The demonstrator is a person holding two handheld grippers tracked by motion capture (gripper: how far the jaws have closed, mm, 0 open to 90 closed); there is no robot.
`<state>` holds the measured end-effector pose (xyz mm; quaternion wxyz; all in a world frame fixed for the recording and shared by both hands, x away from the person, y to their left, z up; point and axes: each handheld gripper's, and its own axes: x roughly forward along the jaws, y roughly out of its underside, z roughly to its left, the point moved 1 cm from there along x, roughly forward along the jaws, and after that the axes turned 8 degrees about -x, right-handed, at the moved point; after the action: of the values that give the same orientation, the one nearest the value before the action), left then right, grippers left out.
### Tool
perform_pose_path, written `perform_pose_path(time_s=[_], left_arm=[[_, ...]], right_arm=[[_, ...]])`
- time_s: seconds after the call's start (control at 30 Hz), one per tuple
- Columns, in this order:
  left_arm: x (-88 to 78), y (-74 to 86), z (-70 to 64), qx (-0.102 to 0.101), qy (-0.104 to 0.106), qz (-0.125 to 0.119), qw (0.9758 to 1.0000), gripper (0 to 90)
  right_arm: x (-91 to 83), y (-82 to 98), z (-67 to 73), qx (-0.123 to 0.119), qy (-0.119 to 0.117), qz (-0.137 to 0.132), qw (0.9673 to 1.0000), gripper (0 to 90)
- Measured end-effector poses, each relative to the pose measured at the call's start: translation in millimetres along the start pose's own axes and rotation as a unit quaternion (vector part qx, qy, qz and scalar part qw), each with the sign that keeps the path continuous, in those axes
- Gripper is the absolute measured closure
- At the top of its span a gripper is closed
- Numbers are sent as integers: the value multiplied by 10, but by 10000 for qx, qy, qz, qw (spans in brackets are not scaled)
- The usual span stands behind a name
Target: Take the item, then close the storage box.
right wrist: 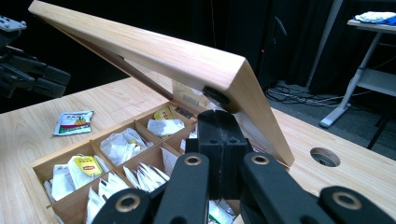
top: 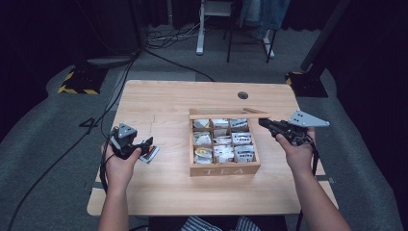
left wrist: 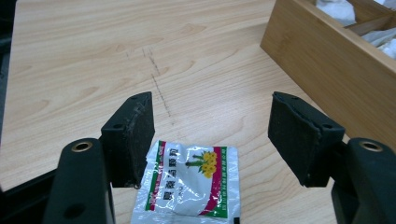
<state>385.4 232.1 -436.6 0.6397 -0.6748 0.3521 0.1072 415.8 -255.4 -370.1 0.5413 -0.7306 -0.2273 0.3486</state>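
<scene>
Item: tea sachet (left wrist: 189,182) set flat on table (left wrist: 93,56), my left gripper (left wrist: 212,140) wide and clear; I lift straight off, right gripper (right wrist: 219,140) shut, propping lid (right wrist: 154,56).

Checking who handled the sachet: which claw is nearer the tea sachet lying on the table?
Left. The left claw straddles the tea sachet, open; the right claw is across the tea box, under its lid.

Black grippers (top: 144,144) w/ brass-ringed screw holes, grey triangular top plates, black cables.

Tea sachet (left wrist: 189,184) on table (left wrist: 84,60), jaws apart
</scene>
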Motion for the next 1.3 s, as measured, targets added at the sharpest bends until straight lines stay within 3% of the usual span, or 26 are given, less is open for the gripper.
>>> perform_pose_path(time_s=[0.2, 0.3, 0.47, 0.7, 1.07, 1.13, 1.2, 1.23, 1.3], left_arm=[[-104, -99, -263, 309, 351, 78, 9989, 323], [-159, -126, -409, 369, 574, 134, 9976, 321], [-198, -106, -665, 697, 792, 365, 9937, 316], [-112, 288, -972, 954, 1252, 816, 9842, 304], [130, 672, -983, 973, 1172, 1539, 9763, 280], [134, 746, -977, 714, 1315, 1523, 9769, 279], [138, 835, -960, 587, 1305, 1481, 9786, 278], [143, 882, -957, 601, 1203, 1495, 9796, 278], [139, 932, -946, 802, 1128, 1295, 9819, 281]], right_arm=[[2, -3, -4, 1, 0, -5, 10000, 900], [2, -3, -6, 1, -8, -5, 10000, 900], [2, -6, -7, -3, -7, 0, 10000, 900], [-5, -12, -12, -3, -25, -4, 10000, 900], [-32, -45, 11, -13, -76, 0, 10000, 900], [-34, -42, 7, 12, -103, -1, 9999, 900], [-33, -40, 0, 31, -132, 51, 9999, 900], [-31, -38, -3, 65, -172, 78, 9998, 900], [-37, -36, -11, 101, -237, 143, 9996, 900]])
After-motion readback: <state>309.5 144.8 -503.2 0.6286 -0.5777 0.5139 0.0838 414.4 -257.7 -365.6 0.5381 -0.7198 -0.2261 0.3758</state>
